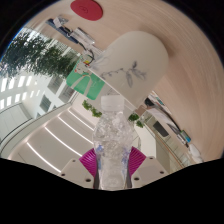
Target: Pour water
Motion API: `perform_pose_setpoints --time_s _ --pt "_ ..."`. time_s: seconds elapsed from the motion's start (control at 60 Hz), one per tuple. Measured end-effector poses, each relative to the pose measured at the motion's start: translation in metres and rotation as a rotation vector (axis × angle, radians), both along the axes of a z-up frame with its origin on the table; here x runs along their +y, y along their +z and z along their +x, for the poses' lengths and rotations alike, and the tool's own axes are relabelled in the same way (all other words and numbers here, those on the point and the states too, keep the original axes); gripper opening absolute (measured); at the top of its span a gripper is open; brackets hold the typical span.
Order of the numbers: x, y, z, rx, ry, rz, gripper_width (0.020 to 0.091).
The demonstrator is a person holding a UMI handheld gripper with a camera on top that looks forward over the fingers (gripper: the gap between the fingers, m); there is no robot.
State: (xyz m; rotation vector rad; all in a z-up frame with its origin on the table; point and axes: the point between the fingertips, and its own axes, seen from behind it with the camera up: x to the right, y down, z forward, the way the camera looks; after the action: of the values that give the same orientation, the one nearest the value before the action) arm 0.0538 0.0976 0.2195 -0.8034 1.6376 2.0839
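**Up high: bottle pinched in the jaws, camera looking at the ceiling**

Right, the gripper (112, 170) has a clear plastic bottle (111, 140) clamped between its two fingers, and the magenta pads (92, 160) press against it on both sides, so the jaws are pinching the bottle. The bottle stands straight up along the fingers, its crinkled clear body catching the light, its neck pointing away from the camera. No counter shows under it; the bottle hangs in the grip alone.

Beyond the bottle the view runs upward. A pale ceiling (150, 25) fills the far part, with a round red disc (87, 9) on it. A large white rounded shape (133, 65) sits just behind the bottle's top; what it is, I cannot tell. Off to one side there is green foliage (40, 55) and bright window light (15, 90), and curved white ledges (60, 130) sweep past beside the bottle.
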Motion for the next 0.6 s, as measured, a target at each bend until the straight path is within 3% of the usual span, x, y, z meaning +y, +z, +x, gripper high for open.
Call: perform_pose_setpoints --time_s 0.083,0.117,0.183,0.25,0.283,0.333,0.45,0.517,0.6 --pt "-0.027 -0.003 0.000 -0.028 0.038 0.059 0.0365" --pt "0.004 0.002 -0.007 -0.034 0.036 0.005 0.0365" --pt "-0.002 0.004 -0.014 -0.130 0.068 0.016 0.0365" --pt "-0.011 -0.003 -0.024 -0.407 0.144 0.115 0.0366" --pt "-0.009 0.015 -0.028 -0.546 0.153 0.077 0.0366" --pt "-0.020 0.028 -0.023 -0.825 0.180 0.223 0.0368" --pt "-0.021 0.120 0.029 -1.409 0.001 0.342 0.0370" --pt "-0.019 0.162 0.084 -1.718 -0.186 0.321 0.0385" --pt "-0.013 0.182 0.161 -2.120 -0.449 0.300 0.0443"
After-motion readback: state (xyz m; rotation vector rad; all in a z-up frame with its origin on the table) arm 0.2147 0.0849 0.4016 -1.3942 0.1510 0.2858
